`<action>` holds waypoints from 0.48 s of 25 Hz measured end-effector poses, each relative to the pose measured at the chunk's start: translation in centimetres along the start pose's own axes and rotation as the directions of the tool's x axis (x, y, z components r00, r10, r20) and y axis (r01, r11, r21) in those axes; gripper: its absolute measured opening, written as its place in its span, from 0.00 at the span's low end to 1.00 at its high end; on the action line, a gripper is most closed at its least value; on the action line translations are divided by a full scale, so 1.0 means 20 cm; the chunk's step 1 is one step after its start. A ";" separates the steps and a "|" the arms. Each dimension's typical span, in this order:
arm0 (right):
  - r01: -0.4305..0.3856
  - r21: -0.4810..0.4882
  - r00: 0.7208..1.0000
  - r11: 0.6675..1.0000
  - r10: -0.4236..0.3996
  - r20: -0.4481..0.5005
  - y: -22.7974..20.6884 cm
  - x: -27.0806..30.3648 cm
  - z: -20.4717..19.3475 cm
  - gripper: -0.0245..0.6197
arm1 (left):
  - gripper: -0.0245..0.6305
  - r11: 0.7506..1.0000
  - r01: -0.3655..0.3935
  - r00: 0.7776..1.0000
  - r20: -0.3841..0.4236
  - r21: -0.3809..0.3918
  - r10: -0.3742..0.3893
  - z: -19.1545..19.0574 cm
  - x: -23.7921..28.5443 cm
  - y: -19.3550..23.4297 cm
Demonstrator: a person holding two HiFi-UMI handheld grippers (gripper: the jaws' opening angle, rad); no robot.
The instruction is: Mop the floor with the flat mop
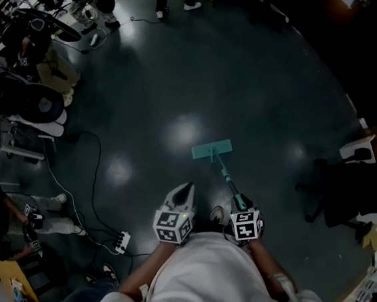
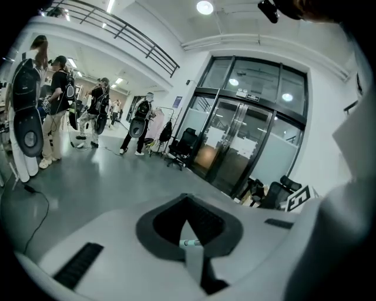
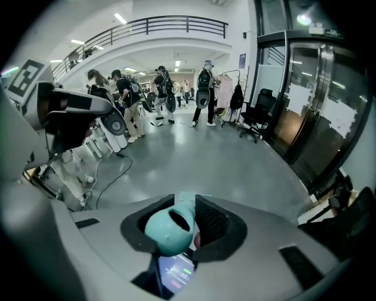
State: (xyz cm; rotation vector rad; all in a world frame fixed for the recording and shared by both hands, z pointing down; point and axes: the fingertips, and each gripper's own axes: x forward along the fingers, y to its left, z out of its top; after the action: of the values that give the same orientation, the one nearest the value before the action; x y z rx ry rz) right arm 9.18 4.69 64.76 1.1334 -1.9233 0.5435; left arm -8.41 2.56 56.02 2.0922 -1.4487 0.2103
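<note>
The flat mop's teal head [image 1: 211, 150] lies flat on the dark floor [image 1: 250, 73], just ahead of me. Its handle [image 1: 227, 176] slants back and right into my right gripper [image 1: 240, 203], which is shut on it. In the right gripper view the teal handle end [image 3: 169, 230], with a hole through it, sits clamped between the jaws of the right gripper [image 3: 185, 220]. My left gripper [image 1: 183, 188] hangs beside it on the left, apart from the handle. Its jaws meet with nothing between them in the left gripper view [image 2: 188, 220].
Cables [image 1: 71, 188] and a power strip [image 1: 122, 240] lie on the floor at the left. Dark equipment [image 1: 27, 96] crowds the left edge. An office chair [image 1: 335, 189] stands at the right. People stand at the back [image 3: 126, 97], and glass doors [image 2: 247, 141] lie ahead.
</note>
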 end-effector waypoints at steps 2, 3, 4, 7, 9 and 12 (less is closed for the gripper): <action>0.001 0.012 1.000 1.000 -0.001 0.008 -0.01 0.00 0.00 0.22 | 0.04 1.000 0.010 1.000 -0.010 -0.003 -0.010 -0.02 0.00 -0.02; 0.002 0.023 1.000 1.000 -0.002 0.017 -0.02 0.00 0.01 0.22 | 0.04 1.000 0.013 1.000 -0.013 -0.003 -0.013 -0.02 0.00 -0.03; 0.002 0.028 1.000 1.000 -0.002 0.027 -0.02 0.00 0.02 0.22 | 0.04 1.000 0.017 1.000 -0.014 -0.003 -0.017 -0.03 0.00 -0.04; -0.009 0.012 0.999 1.000 0.008 0.044 -0.01 0.01 0.03 0.22 | 0.04 1.000 0.022 1.000 -0.005 0.003 -0.022 -0.02 -0.01 -0.06; -0.018 0.011 0.999 1.000 0.018 0.034 0.00 0.01 0.02 0.22 | 0.04 1.000 0.018 1.000 0.001 0.009 -0.018 -0.02 0.00 -0.07; -0.023 0.031 0.999 0.999 0.021 0.049 -0.02 0.02 0.00 0.22 | 0.04 1.000 0.011 1.000 0.003 0.013 -0.011 -0.02 0.00 -0.07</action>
State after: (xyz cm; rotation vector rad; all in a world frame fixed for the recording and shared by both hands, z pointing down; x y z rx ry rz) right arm 9.39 4.22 65.01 1.1562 -1.9768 0.5647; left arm -7.07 3.23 55.83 2.1108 -1.4408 0.2131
